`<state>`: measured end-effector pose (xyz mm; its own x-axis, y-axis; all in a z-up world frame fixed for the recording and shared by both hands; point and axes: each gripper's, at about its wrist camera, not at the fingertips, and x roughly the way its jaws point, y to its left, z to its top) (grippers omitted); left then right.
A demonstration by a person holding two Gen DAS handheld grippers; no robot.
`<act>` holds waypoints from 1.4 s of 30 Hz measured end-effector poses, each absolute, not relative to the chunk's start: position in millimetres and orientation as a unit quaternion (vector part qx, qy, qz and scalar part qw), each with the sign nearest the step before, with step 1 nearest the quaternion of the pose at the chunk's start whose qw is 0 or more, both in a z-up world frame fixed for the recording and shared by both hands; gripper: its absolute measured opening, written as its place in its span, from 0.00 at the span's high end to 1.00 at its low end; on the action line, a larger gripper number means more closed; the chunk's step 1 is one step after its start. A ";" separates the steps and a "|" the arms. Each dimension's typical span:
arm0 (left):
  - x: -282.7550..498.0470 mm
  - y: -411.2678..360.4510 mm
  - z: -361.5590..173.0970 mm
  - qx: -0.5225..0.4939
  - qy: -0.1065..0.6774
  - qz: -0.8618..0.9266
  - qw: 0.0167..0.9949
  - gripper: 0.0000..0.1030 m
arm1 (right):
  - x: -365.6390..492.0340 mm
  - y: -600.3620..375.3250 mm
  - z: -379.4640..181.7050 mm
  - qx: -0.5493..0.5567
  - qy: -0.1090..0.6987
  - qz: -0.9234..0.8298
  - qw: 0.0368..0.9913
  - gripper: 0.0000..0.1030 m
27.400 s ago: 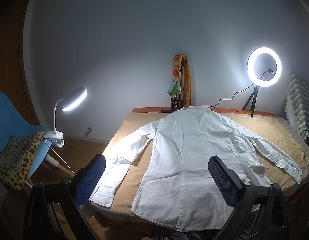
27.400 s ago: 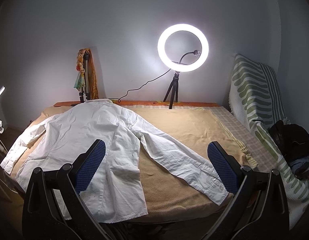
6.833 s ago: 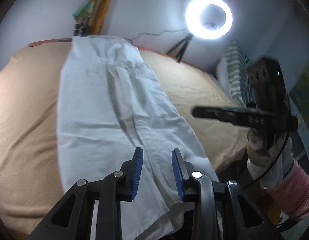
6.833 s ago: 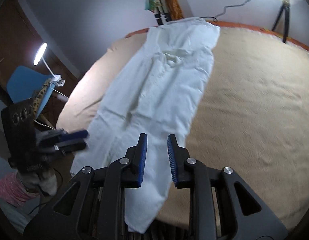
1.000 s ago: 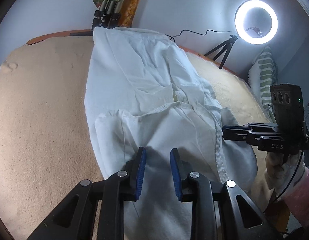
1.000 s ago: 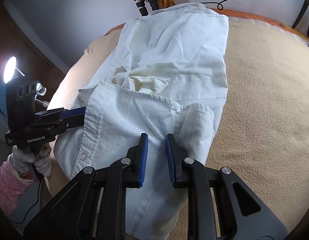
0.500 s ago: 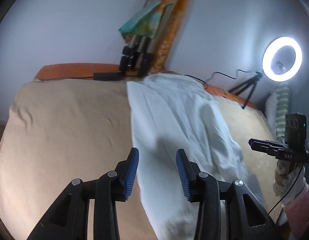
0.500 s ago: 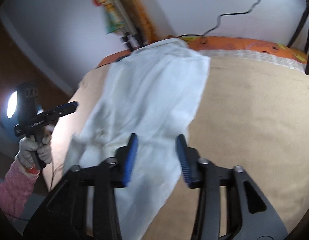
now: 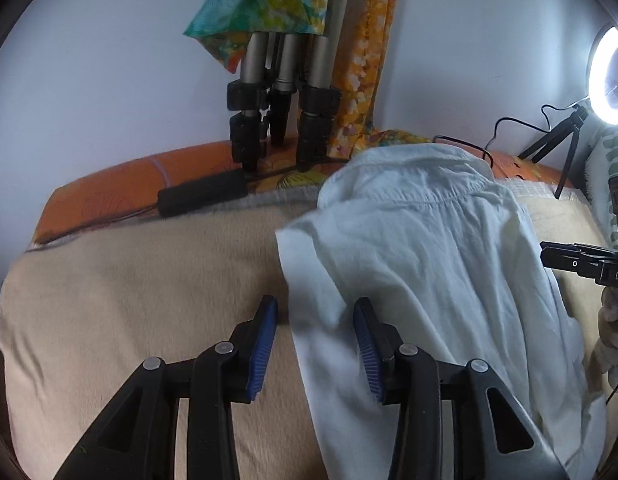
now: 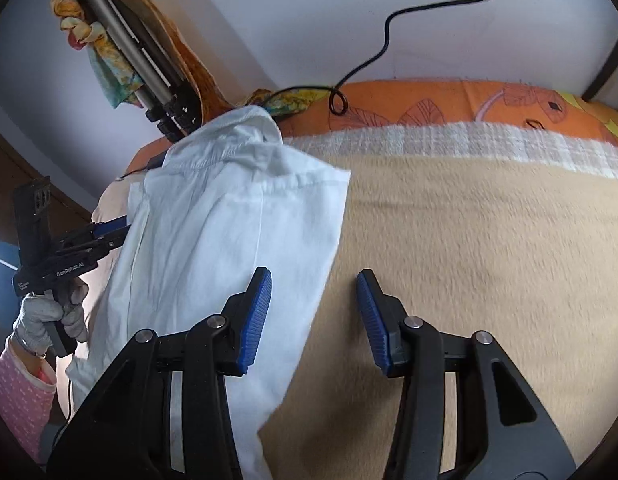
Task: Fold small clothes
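We see the white shirt point(image 9: 429, 264) lying folded lengthwise on the beige blanket point(image 9: 129, 300), its collar toward the tripod legs point(image 9: 283, 92). Our left gripper point(image 9: 315, 338) hovers over the shirt's left edge, its 2 fingers parted and empty. Our right gripper point(image 10: 314, 312) sits over the right edge, likewise parted, gripping nothing.

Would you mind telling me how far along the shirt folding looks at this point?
Done: the white shirt lies as a narrow folded strip on the tan blanket. In hand: nothing; left gripper and right gripper are open. Left: probably tidying the far collar end.
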<state>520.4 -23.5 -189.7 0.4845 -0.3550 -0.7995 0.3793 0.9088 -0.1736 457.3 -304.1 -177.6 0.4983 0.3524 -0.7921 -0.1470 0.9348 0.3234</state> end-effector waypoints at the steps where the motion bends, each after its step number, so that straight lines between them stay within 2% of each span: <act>1: 525.3 -23.7 -190.1 0.008 0.461 -0.215 0.861 0.60 | 462.5 -305.5 -178.6 0.113 0.478 0.148 0.858 0.54; 7: 540.1 -24.6 -193.0 0.000 0.456 -0.229 0.860 0.66 | 481.5 -308.5 -181.4 0.137 0.464 0.164 0.860 0.54; 8: 540.6 -25.0 -192.3 0.002 0.456 -0.232 0.860 0.70 | 483.8 -307.4 -181.9 0.139 0.462 0.168 0.860 0.54; 10: 543.1 -23.8 -189.8 -0.006 0.455 -0.241 0.857 0.87 | 486.3 -305.5 -182.7 0.141 0.459 0.173 0.860 0.55; 11: 543.6 -22.9 -188.5 -0.009 0.455 -0.241 0.857 0.92 | 486.8 -304.8 -182.5 0.141 0.457 0.174 0.861 0.63; 12: 543.6 -24.9 -186.3 -0.010 0.453 -0.239 0.859 0.97 | 488.7 -302.1 -182.9 0.141 0.459 0.175 0.860 0.85; 13: 542.7 -24.1 -184.0 -0.009 0.450 -0.238 0.861 0.98 | 489.7 -299.1 -183.9 0.140 0.465 0.176 0.856 0.92; 14: 542.5 -25.7 -180.9 -0.010 0.447 -0.238 0.862 0.99 | 489.5 -294.6 -182.5 0.131 0.464 0.174 0.859 0.93; 30: 483.4 -3.4 -95.0 -0.046 0.379 -0.261 0.886 1.00 | 437.4 -281.7 -89.5 0.073 0.404 0.212 0.887 0.96; 42: 368.3 12.8 -51.4 -0.014 0.337 -0.269 0.902 1.00 | 330.2 -267.1 -47.5 0.028 0.373 0.223 0.900 0.96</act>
<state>368.3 12.8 -51.4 0.6279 -0.4946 -0.6009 0.4762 0.8549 -0.2061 330.2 -267.1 -47.5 0.6214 0.4228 -0.6596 -0.3812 0.8987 0.2169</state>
